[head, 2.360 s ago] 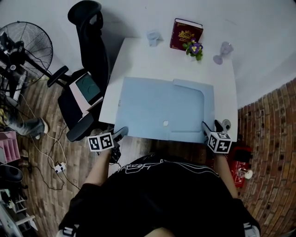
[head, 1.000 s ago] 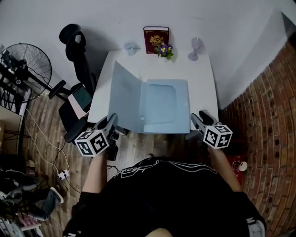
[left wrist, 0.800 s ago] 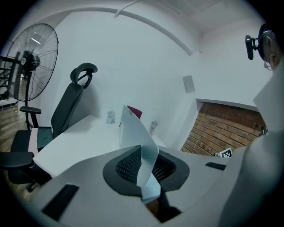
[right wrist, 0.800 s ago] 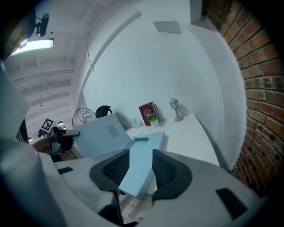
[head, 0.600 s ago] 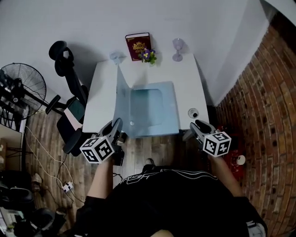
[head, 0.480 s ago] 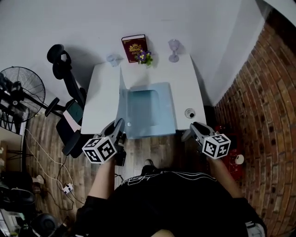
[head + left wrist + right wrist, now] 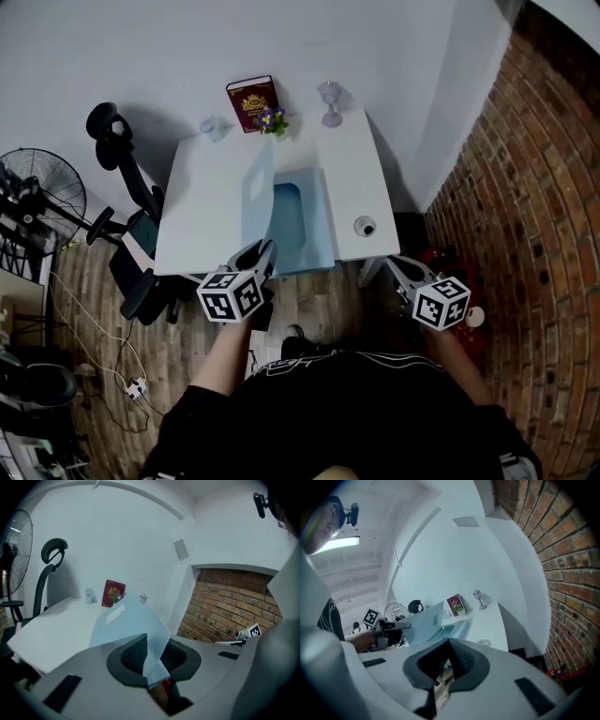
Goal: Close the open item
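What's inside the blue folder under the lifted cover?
Visible: the folder's back half with its pocket panel, no loose sheets. Hidden: the strip by the spine, behind the cover the left gripper holds.

Three views, one desk (image 7: 199, 208).
From overhead we look steeply down, well back; both gripper views sit low near the front edge, facing the far wall (image 7: 141, 47). All share the folder (image 7: 258, 199) and red book (image 7: 248, 98).

White-printed black shirt (image 7: 347, 412); grey left gripper (image 7: 265, 249), right gripper (image 7: 388, 266); marker cubes (image 7: 232, 295).
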The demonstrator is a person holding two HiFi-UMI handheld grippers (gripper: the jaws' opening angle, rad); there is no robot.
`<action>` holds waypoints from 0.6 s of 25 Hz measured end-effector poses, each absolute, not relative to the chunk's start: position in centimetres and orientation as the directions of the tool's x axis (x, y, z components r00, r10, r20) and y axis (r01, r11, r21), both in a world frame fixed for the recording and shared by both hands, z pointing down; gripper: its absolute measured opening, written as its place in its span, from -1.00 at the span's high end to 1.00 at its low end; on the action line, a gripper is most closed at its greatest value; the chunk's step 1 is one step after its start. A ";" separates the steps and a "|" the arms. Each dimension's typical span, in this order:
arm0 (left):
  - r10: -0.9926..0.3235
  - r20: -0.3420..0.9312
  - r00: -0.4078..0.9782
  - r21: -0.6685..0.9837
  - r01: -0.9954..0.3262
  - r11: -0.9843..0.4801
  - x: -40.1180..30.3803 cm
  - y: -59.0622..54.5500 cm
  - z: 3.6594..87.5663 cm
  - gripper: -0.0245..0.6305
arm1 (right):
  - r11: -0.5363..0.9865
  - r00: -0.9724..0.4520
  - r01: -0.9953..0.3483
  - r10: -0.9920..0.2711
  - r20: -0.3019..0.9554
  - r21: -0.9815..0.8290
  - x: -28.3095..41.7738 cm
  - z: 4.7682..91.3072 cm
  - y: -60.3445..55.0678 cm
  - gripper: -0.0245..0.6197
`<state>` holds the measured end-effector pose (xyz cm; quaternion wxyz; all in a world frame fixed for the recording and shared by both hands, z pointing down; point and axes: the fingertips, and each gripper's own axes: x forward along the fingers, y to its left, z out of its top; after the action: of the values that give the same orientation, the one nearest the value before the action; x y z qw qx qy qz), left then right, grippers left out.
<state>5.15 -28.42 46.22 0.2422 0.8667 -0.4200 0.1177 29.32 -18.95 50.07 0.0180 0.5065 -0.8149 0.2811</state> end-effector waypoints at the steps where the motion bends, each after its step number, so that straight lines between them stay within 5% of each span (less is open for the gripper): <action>1: -0.663 0.419 0.621 0.312 -0.784 -0.537 5.9 -28.3 46.7 0.68 | 0.326 -0.480 -0.840 -0.819 0.315 -0.434 29.8 49.9 -18.6 0.91; 15: -0.552 0.601 0.578 0.224 -0.785 -0.577 13.5 -27.7 55.7 0.63 | 0.269 -0.391 -0.889 -0.868 0.307 -0.371 36.3 47.5 -13.6 0.91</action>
<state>13.49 -27.74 55.69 0.2415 0.8547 -0.3913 0.2411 36.32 -13.59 47.52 0.0210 0.5514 -0.7963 0.2477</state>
